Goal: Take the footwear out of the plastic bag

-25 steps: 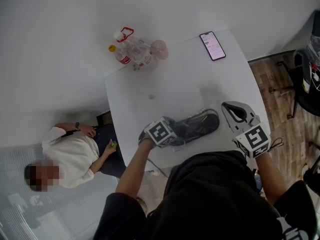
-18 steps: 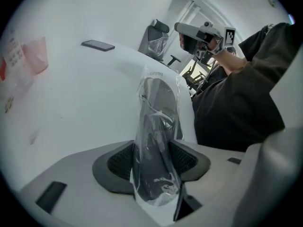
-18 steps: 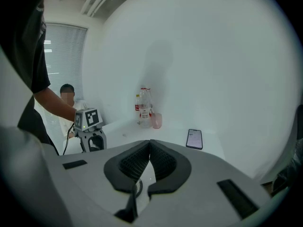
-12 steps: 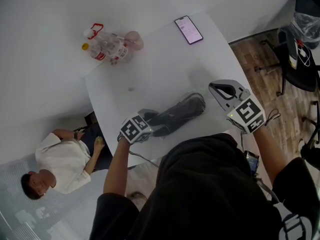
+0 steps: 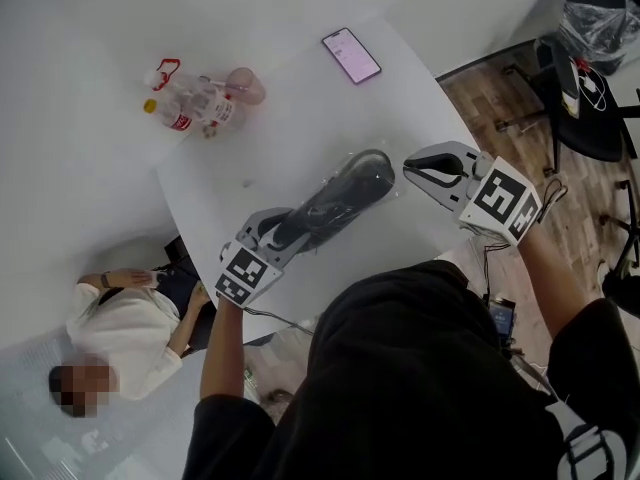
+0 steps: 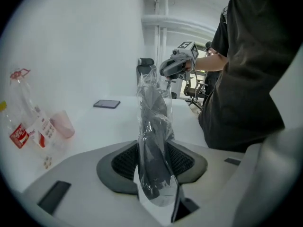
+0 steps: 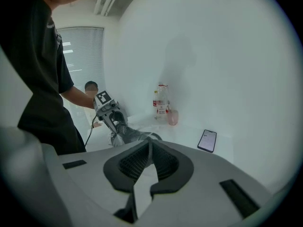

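1 shoe (image 5: 340, 193), 1 plastic bag (image 6: 147, 82), 1 phone (image 5: 351, 55), 1 cup (image 5: 246, 84).

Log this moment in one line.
left gripper: jaws just closed further, shut on shoe through plastic bag | right gripper: shut, nothing between jaws | shoe not yet out

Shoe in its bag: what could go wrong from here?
The left gripper, whose jaws have just been closing, pinches the shoe by one end through the glossy plastic bag; it might slip out. The right gripper is shut and empty, so bag and shoe may rise together.
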Demonstrator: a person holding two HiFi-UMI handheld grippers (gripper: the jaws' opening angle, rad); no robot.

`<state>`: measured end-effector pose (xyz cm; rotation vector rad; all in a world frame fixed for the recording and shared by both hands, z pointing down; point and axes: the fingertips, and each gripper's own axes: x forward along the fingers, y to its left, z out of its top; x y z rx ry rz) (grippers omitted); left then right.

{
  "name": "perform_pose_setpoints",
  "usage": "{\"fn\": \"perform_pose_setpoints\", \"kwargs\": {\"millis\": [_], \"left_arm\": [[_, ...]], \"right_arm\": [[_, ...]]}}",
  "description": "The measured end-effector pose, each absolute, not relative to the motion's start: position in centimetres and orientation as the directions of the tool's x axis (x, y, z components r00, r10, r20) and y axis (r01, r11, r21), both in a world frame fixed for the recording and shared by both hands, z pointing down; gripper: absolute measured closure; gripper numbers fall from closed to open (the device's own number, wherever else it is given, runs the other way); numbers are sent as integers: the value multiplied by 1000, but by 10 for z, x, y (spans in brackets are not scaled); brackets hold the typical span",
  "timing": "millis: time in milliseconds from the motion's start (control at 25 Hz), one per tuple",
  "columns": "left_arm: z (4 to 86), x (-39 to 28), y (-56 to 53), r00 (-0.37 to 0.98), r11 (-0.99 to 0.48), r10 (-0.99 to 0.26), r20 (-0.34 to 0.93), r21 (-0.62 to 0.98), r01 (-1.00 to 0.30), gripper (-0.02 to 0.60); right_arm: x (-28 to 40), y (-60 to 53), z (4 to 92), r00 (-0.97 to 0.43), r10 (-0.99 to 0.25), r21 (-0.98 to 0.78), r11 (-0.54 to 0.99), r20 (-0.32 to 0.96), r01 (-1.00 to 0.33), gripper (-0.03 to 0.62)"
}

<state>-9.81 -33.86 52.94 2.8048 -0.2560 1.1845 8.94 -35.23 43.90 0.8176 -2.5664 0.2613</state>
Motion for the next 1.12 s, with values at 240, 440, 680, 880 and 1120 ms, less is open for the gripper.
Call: {"fn": "perform_pose_setpoints", "kwargs": {"millis": [240, 440, 680, 880, 1120], "left_arm": [[489, -97, -345, 723, -973, -221, 654, -98, -209, 391], [466, -100, -341, 743, -968, -252, 620, -169, -187, 391], [449, -99, -334, 775, -959, -256, 577, -255, -127, 391], [444, -96, -332, 775, -950, -262, 575, -293, -104, 393], [444, -97, -332, 764, -937, -263, 590, -346, -55, 393]], "right_arm": [[87, -354, 414, -771, -464, -37, 847, 437, -531, 573], [75, -355, 403, -790, -410, -16, 884, 456, -468, 424], [66, -355, 394, -806, -355, 5, 916, 474, -401, 396], [52, -347, 394, -810, -277, 30, 952, 517, -306, 393], [53, -341, 407, -744, -228, 113, 973, 628, -203, 395]]}}
